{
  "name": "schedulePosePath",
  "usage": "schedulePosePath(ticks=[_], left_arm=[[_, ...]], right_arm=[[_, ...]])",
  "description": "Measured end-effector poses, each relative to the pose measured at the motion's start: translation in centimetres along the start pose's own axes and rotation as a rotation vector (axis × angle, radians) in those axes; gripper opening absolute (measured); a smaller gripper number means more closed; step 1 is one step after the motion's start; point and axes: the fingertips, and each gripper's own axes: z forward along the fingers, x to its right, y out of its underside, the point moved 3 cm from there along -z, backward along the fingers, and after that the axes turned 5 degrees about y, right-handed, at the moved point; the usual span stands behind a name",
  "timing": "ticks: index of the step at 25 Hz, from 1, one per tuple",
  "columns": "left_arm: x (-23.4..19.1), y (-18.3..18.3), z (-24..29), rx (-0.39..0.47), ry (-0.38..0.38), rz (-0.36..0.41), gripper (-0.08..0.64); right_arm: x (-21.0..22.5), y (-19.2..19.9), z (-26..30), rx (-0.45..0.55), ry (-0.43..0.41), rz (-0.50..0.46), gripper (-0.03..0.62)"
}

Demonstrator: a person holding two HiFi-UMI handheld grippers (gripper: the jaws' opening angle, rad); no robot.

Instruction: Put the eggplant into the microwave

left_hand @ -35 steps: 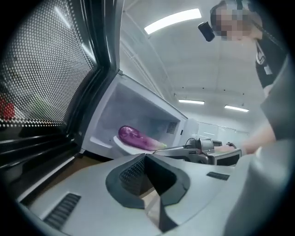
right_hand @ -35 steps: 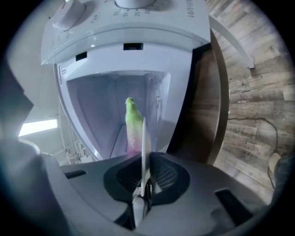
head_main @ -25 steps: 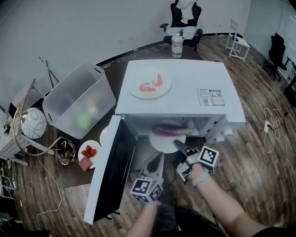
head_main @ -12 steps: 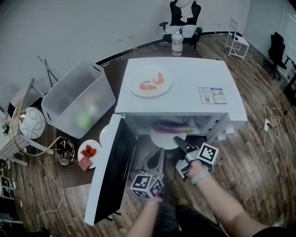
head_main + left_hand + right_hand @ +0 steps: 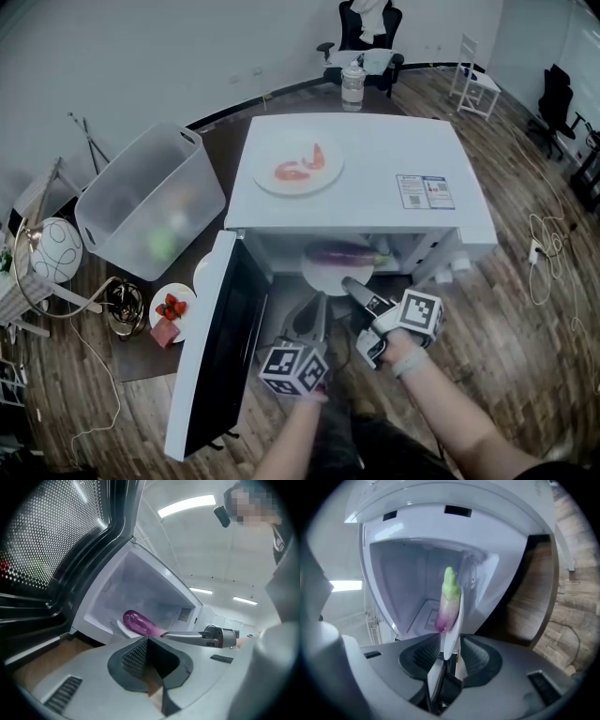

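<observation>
The purple eggplant (image 5: 339, 253) with its green stem lies on a white plate (image 5: 323, 279) inside the open white microwave (image 5: 375, 159). My right gripper (image 5: 354, 286) reaches level to the plate's front rim. In the right gripper view the thin rim (image 5: 453, 634) stands edge-on between the jaws and the eggplant (image 5: 449, 603) lies beyond. The right gripper (image 5: 449, 660) has just been opening and its pads stand clear of the rim. My left gripper (image 5: 314, 314) is shut and empty, just left of it, below the cavity's front. In the left gripper view the eggplant (image 5: 138, 622) shows in the cavity.
The microwave door (image 5: 220, 356) hangs open to the left. A plate of shrimp (image 5: 298, 164) sits on the microwave's top. On the floor to the left are a clear plastic bin (image 5: 150, 202) and a small plate of strawberries (image 5: 173, 309). A bottle (image 5: 352, 86) stands behind the microwave.
The plate with the eggplant stays inside the cavity. Both grippers keep their places in front of the microwave; the right one has rolled a little.
</observation>
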Motion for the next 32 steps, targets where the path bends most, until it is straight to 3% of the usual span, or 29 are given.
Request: schedulePosePath(ticks=[2, 6, 8, 13, 16, 24, 32], left_arm=[[0.0, -0.1, 0.3, 0.005, -0.002, -0.002, -0.003], [0.1, -0.2, 0.9, 0.01, 0.0, -0.007, -0.003], [0.0, -0.2, 1.1, 0.012, -0.003, -0.011, -0.003], [-0.5, -0.4, 1.5, 0.017, -0.012, -0.015, -0.003], [-0.7, -0.5, 1.7, 0.019, -0.014, -0.017, -0.003], [-0.8, -0.5, 2.2, 0.021, -0.013, -0.019, -0.003], [-1.0, -0.2, 2.6, 0.001, -0.007, -0.02, -0.003]], right_arm=[[-0.6, 0.4, -0.4, -0.039, 0.0, -0.112, 0.138], [0.6, 1.5, -2.1, -0.109, 0.136, -0.298, 0.137], [0.1, 1.8, -2.3, -0.12, 0.124, -0.387, 0.134], [-0.7, 1.7, -2.6, -0.112, 0.179, -0.729, 0.022], [-1.2, 1.4, -2.2, -0.123, 0.237, -0.904, 0.005], [-0.8, 0.8, -0.8, -0.155, 0.296, -0.961, 0.005], [-0.4, 0.3, 0.0, -0.131, 0.309, -0.911, 0.005]])
